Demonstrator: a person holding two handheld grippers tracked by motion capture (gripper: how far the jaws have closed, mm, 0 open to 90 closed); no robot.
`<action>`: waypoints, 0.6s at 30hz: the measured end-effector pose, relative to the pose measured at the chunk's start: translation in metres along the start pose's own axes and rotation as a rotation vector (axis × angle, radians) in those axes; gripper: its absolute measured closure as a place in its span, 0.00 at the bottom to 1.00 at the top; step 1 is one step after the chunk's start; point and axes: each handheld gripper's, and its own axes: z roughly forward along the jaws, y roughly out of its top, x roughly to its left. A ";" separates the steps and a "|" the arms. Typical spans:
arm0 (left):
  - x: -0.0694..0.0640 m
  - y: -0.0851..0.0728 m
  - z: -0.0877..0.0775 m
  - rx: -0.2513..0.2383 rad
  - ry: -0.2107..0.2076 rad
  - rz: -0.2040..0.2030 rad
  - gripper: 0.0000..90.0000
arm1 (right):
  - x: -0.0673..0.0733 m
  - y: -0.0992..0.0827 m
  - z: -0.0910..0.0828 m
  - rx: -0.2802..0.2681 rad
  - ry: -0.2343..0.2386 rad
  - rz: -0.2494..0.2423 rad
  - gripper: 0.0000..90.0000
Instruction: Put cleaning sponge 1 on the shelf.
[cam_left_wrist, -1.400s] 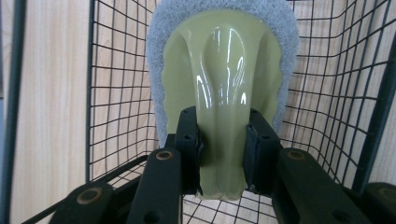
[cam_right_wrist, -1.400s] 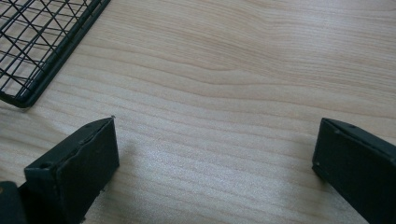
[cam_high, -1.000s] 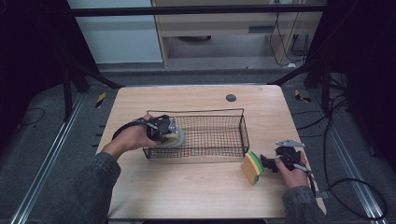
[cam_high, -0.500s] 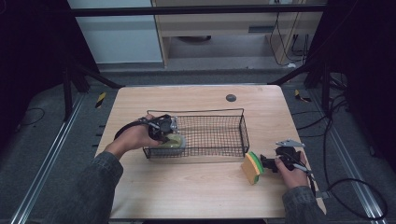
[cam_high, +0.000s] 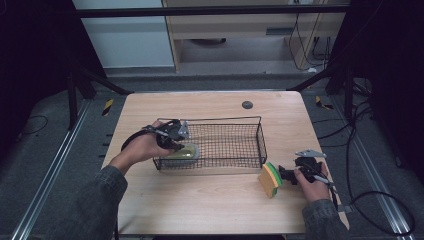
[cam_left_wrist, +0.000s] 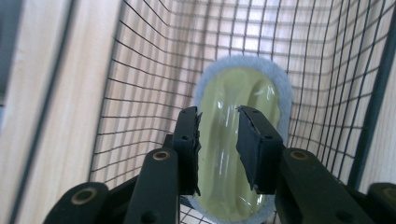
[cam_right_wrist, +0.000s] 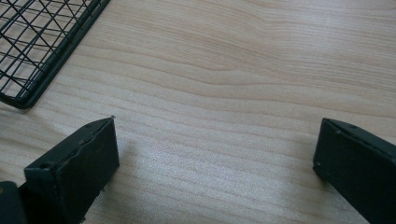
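Note:
A black wire basket (cam_high: 235, 120) stands mid-table. At its left end my left gripper (cam_high: 175, 142) reaches down inside, shut on an oval yellow-green scrub pad with a grey rim (cam_high: 186, 151). In the left gripper view the jaws (cam_left_wrist: 218, 112) pinch the dented middle of the pad (cam_left_wrist: 233, 88), which lies against the basket's mesh (cam_left_wrist: 140, 70). A yellow and green sponge (cam_high: 270, 180) stands on edge on the table, just off the basket's near right corner. My right gripper (cam_high: 284, 175) sits right behind it. In its own view the right gripper (cam_right_wrist: 217, 126) is open wide over bare wood.
The wooden table (cam_high: 210, 205) has a small dark disc (cam_high: 247, 104) near its far edge. A corner of the basket (cam_right_wrist: 28, 93) shows in the right gripper view. Cables trail off the right side, and metal rails run along the floor on both sides.
My left gripper has lowered the scrub pad from the basket's rim down into its left end. The right gripper and the sponge have stayed put.

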 end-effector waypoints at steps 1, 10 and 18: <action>-0.001 0.001 -0.002 -0.014 0.010 -0.007 0.76 | 0.000 0.000 0.000 0.000 0.000 0.000 0.00; -0.006 0.004 -0.009 -0.039 0.064 -0.013 0.77 | 0.000 0.000 0.000 -0.001 0.000 -0.002 0.00; -0.014 0.004 -0.016 -0.074 0.102 -0.042 0.72 | 0.000 0.000 0.000 -0.001 0.000 -0.003 0.00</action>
